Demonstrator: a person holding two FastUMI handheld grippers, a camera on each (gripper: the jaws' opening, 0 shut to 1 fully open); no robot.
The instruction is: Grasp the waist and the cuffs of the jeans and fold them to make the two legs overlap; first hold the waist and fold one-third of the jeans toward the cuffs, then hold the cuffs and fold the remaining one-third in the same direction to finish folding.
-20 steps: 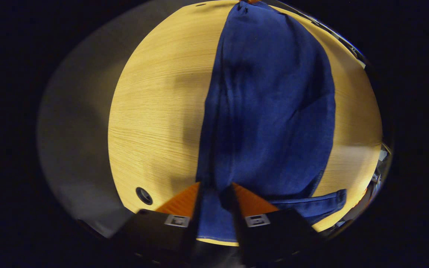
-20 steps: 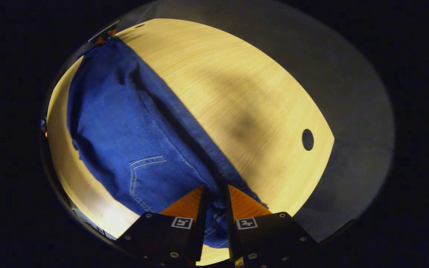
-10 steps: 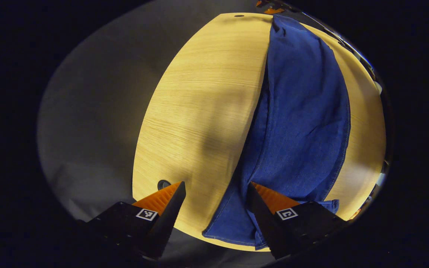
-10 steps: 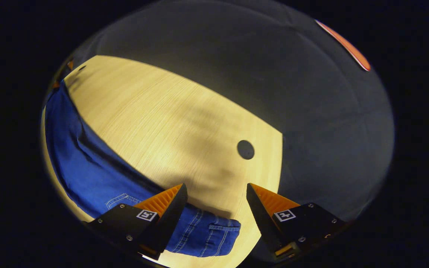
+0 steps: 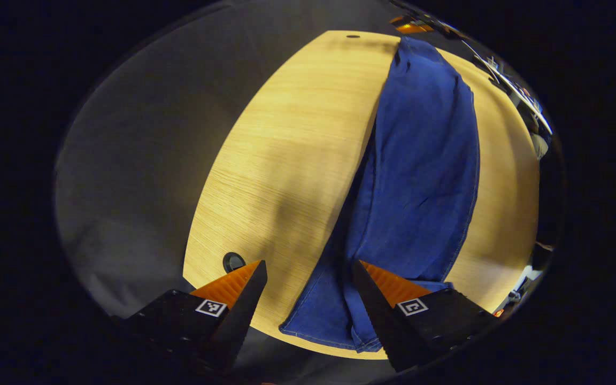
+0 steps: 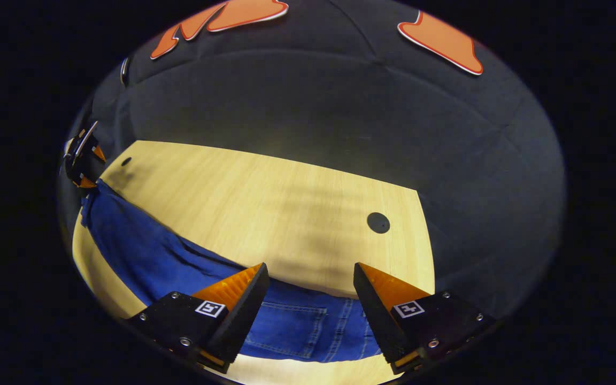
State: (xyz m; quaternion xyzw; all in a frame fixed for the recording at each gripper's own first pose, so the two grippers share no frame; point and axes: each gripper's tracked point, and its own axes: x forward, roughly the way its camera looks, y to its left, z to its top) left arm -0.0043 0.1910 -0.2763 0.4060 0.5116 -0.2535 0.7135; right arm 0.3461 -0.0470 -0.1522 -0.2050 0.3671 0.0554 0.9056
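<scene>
The blue jeans (image 5: 420, 160) lie flat along the wooden table (image 5: 286, 149), folded lengthwise with one leg on top of the other. In the left gripper view the cuffs (image 5: 324, 321) rest at the near table edge. My left gripper (image 5: 308, 263) hovers open just above them, holding nothing. In the right gripper view the waist end with a stitched back pocket (image 6: 297, 326) lies under my right gripper (image 6: 310, 264), which is open and empty. From there the jeans (image 6: 142, 246) run off to the left, where the left gripper (image 6: 81, 155) shows at the far end.
The table has a round cable hole (image 5: 233, 262) near the left gripper and another (image 6: 378, 222) near the right one. Bare wood (image 6: 265, 198) stretches beside the jeans. The dark booth wall (image 6: 313, 96) hangs behind the table, and grey floor (image 5: 126, 160) lies beyond its edge.
One second ago both grippers were shut on the jeans. Both have opened and let go, and the jeans now lie flat. The right gripper has tilted up toward the wall.
</scene>
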